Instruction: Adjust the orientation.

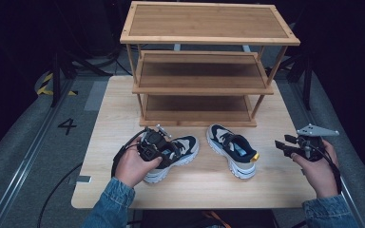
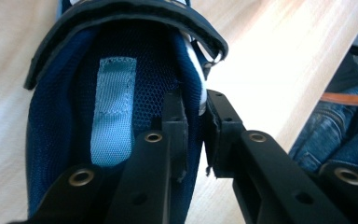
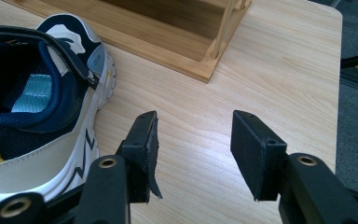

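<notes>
Two navy, white and beige sneakers stand on the wooden table [image 1: 116,109] in front of a shelf rack. My left gripper [image 1: 170,150] is at the left shoe [image 1: 186,148]. In the left gripper view, one of this gripper's [image 2: 196,109] jaws is inside the blue-lined opening of the shoe [image 2: 112,116] and the other outside, pinching its side wall. The right shoe [image 1: 233,151], with a yellow heel tab, lies free at the centre. My right gripper [image 1: 282,147] hovers to its right, open with bare table between the jaws of the gripper [image 3: 193,135]; the shoe [image 3: 37,140] lies to their left.
A three-tier bamboo shelf rack [image 1: 204,38] stands at the back of the table, its shelves bare; its lower corner post [image 3: 219,42] is ahead of the right gripper. Table edge and grey floor lie close on the right [image 3: 354,116]. A person's denim sleeves come in from below.
</notes>
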Demonstrator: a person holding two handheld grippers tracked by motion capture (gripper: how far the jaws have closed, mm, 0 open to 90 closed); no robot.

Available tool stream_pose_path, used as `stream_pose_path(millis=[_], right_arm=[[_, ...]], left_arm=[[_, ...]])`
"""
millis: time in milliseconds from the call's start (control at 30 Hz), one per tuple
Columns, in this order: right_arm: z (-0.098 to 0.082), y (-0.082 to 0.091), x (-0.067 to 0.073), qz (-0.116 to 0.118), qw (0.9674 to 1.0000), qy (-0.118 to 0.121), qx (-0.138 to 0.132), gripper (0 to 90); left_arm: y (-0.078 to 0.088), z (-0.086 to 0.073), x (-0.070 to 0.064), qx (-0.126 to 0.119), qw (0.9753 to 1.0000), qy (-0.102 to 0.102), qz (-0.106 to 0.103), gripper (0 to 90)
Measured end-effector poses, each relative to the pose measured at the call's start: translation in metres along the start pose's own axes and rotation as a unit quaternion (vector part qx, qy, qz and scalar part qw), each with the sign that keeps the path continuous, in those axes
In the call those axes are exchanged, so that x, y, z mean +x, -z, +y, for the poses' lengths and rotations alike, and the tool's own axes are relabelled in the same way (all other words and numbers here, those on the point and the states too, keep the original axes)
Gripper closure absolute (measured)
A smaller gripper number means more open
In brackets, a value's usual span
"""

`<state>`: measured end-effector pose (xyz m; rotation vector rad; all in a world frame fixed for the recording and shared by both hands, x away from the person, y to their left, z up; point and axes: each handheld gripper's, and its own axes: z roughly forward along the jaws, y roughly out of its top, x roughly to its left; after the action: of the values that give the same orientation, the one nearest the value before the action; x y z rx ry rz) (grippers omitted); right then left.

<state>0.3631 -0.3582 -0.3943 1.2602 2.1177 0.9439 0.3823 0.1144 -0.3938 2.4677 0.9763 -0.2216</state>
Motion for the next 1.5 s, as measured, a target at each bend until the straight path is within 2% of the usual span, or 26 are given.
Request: stream_pose_path(millis=[67, 133, 167, 200, 300, 367, 433, 467, 533, 600, 667, 767, 800, 867, 933, 1000, 1033, 1133, 1200, 1267, 1333, 1500], right_arm=[[0.0, 0.0, 0.0, 0.001, 1.0, -0.001, 0.001, 52.4], [0.0, -0.001, 0.0, 0.001, 1.0, -0.003, 0.0, 52.2], [0.0, -0.001, 0.0, 0.001, 1.0, -0.003, 0.001, 52.2], [0.0, -0.001, 0.0, 0.001, 1.0, -0.003, 0.001, 52.2], [0.0, -0.001, 0.0, -0.001, 1.0, -0.005, 0.004, 52.2], [0.0, 0.0, 0.0, -0.002, 1.0, -0.005, 0.003, 52.2], [0.001, 0.0, 0.0, -0.003, 1.0, -0.005, 0.002, 52.1], [0.001, 0.0, 0.001, -0.004, 1.0, -0.006, 0.004, 52.1], [0.001, -0.001, 0.001, -0.005, 1.0, -0.003, 0.006, 52.1], [0.002, -0.002, 0.002, -0.004, 1.0, -0.004, 0.006, 52.1], [0.003, -0.002, 0.003, -0.003, 1.0, -0.002, 0.005, 52.1], [0.004, -0.003, 0.004, -0.003, 1.0, -0.001, 0.007, 52.1], [0.005, -0.003, 0.004, -0.003, 1.0, 0.0, 0.009, 52.1], [0.006, -0.005, 0.006, -0.003, 1.0, 0.003, 0.009, 52.1], [0.007, -0.007, 0.008, 0.0, 0.9999, 0.007, 0.01, 52.1], [0.008, -0.007, 0.01, 0.002, 0.9999, 0.008, 0.01, 52.1], [0.009, -0.008, 0.01, 0.002, 0.9999, 0.011, 0.009, 52.1], [0.01, -0.008, 0.011, 0.003, 0.9999, 0.01, 0.009, 51.9], [0.01, -0.007, 0.011, 0.004, 0.9999, 0.011, 0.008, 51.9], [0.01, -0.006, 0.011, 0.002, 0.9999, 0.011, 0.006, 51.9], [0.01, -0.005, 0.01, 0.001, 0.9999, 0.01, 0.004, 51.9], [0.008, -0.004, 0.009, 0.002, 1.0, 0.008, 0.004, 51.7]], left_arm=[[0.005, -0.002, 0.002, -0.014, 0.9998, 0.012, -0.012, 72.2], [0.012, -0.004, 0.0, -0.027, 0.9995, 0.019, -0.003, 62.2], [0.019, -0.006, -0.001, -0.039, 0.9991, 0.012, 0.006, 62.2], [0.019, -0.006, -0.001, -0.039, 0.9991, 0.012, 0.006, 62.0], [0.039, -0.01, -0.001, -0.069, 0.9974, 0.012, 0.019, 61.5], [0.051, -0.015, 0.004, -0.085, 0.9955, 0.021, 0.034, 62.1], [0.059, -0.022, 0.011, -0.097, 0.993, 0.043, 0.051, 63.0], [0.06, -0.023, 0.014, -0.096, 0.9925, 0.047, 0.058, 63.8], [0.059, -0.027, 0.019, -0.088, 0.9897, 0.064, 0.094, 64.9], [0.059, -0.029, 0.024, -0.081, 0.9888, 0.073, 0.102, 67.2], [0.058, -0.032, 0.028, -0.079, 0.9865, 0.081, 0.118, 69.4], [0.052, -0.033, 0.03, -0.047, 0.9837, 0.088, 0.15, 74.4], [0.048, -0.033, 0.031, -0.03, 0.9838, 0.087, 0.154, 76.1], [0.044, -0.033, 0.031, -0.016, 0.9854, 0.087, 0.146, 79.0], [0.04, -0.034, 0.031, -0.001, 0.9855, 0.086, 0.147, 80.3], [0.036, -0.035, 0.029, 0.003, 0.9869, 0.084, 0.138, 83.5], [0.036, -0.035, 0.029, 0.004, 0.986, 0.084, 0.144, 83.2], [0.035, -0.035, 0.027, 0.002, 0.9864, 0.081, 0.143, 84.2], [0.033, -0.034, 0.024, 0.001, 0.9895, 0.079, 0.121, 85.3], [0.029, -0.032, 0.021, 0.004, 0.9939, 0.066, 0.088, 84.4], [0.025, -0.028, 0.015, 0.011, 0.9953, 0.053, 0.08, 83.4], [0.017, -0.019, 0.001, 0.022, 0.9966, 0.033, 0.073, 82.8]])
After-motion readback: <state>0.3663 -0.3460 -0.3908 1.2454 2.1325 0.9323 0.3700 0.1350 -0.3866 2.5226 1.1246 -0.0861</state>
